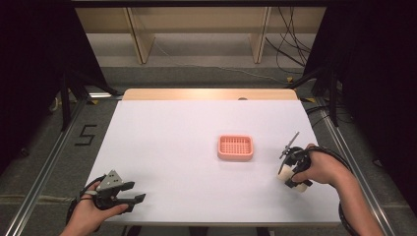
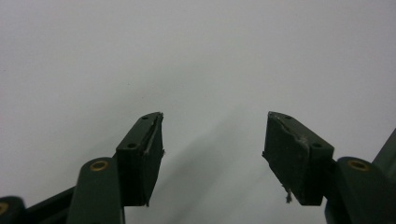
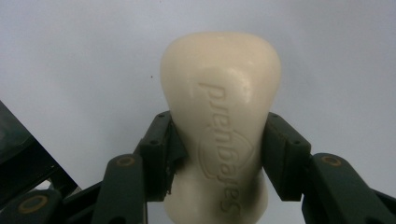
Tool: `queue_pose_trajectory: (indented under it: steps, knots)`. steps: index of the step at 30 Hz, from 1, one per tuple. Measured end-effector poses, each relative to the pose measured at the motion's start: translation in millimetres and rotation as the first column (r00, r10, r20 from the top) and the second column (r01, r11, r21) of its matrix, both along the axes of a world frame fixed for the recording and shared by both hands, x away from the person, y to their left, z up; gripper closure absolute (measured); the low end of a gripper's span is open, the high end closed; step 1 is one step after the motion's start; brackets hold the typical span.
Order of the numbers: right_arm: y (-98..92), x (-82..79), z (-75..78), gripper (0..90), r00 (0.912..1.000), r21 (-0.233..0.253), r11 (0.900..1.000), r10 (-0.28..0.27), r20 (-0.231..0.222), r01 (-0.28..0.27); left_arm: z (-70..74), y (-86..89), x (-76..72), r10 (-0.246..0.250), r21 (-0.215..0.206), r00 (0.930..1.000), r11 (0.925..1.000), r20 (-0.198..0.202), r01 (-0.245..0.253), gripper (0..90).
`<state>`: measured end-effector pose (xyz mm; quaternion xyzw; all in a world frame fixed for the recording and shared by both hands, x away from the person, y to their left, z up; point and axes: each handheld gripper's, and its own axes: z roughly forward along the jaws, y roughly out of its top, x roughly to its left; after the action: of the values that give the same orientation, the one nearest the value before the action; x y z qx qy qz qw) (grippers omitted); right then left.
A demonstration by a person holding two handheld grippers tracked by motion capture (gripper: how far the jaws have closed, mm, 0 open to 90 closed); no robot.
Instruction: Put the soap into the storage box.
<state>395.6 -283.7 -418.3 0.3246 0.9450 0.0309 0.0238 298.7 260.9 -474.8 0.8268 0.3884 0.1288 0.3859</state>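
A cream bar of soap (image 3: 219, 107) with embossed lettering is clamped at its waist between the two black jaws of my right gripper (image 3: 219, 154). From above, that gripper (image 1: 291, 178) rests low at the table's right side, the pale soap (image 1: 284, 173) showing under the hand. A pink slotted soap dish (image 1: 235, 147) lies flat on the white table (image 1: 162, 142), left of and a little beyond the right gripper. My left gripper (image 1: 136, 200) sits near the front left edge, open, and its own view shows bare white surface between its fingertips (image 2: 214, 149).
The white sheet covers the table, whose wooden far edge (image 1: 209, 93) shows beyond it. Metal rails (image 1: 44, 167) run along both sides on the floor. Cables (image 1: 290, 49) and wooden shelf legs (image 1: 140, 39) lie behind the table.
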Motion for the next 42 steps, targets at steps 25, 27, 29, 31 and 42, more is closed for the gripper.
queue_pose_trajectory:
  steps: [25, 27, 29, 31, 42]
  knots:
    - [8.9, 9.5, 11.3, 50.7, 0.9967, 0.037, 0.999, 0.009, 0.080, -0.012, -0.1, 0.0, -0.2, 0.003, 0.000, 1.0000, 1.0000, -0.009, -0.003, 36.9]
    - [11.0, 8.8, 11.9, 50.7, 0.9970, 0.053, 0.999, -0.010, 0.076, 0.006, 0.5, 0.8, 0.5, -0.008, 0.011, 1.0000, 0.9999, 0.001, 0.008, 36.9]
    - [10.6, 11.3, 13.2, 50.7, 0.9954, 0.045, 0.999, 0.016, 0.095, -0.020, 0.6, 1.0, 0.3, -0.006, 0.010, 1.0000, 0.9999, -0.001, 0.006, 36.9]
    - [14.0, 10.6, 14.3, 50.6, 0.9949, 0.075, 0.997, 0.003, 0.100, -0.011, 0.6, 1.1, 0.5, -0.009, 0.012, 1.0000, 0.9999, 0.001, 0.009, 36.9]
    - [20.0, 12.2, 15.1, 50.7, 0.9917, 0.100, 0.995, 0.003, 0.129, -0.016, 0.3, 0.5, 0.2, -0.002, -0.002, 1.0000, 1.0000, 0.003, 0.002, 36.9]
